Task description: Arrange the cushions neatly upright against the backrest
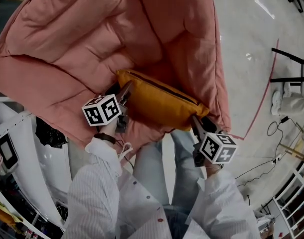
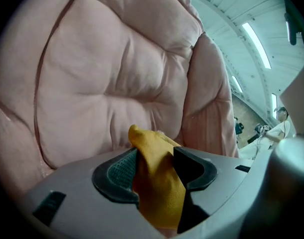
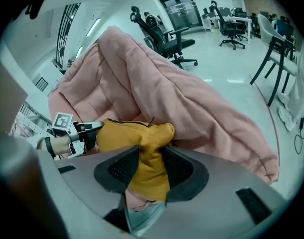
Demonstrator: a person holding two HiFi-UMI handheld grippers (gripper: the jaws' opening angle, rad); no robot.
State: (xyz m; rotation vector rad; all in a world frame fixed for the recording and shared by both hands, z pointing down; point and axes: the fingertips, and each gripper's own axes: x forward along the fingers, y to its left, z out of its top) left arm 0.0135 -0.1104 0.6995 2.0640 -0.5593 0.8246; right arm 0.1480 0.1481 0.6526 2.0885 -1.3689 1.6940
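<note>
- White sleeves (image 1: 99,183) reach down to two grippers.
- Each clamps one end of the yellow cushion (image 1: 159,102): left gripper (image 1: 125,90), right gripper (image 1: 196,121).
- That cushion lies on the pink padded chair (image 1: 82,39).

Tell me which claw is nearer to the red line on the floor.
Right. The right claw grips the yellow cushion at the corner toward the red line; the left claw grips the opposite corner, farther from it.
</note>
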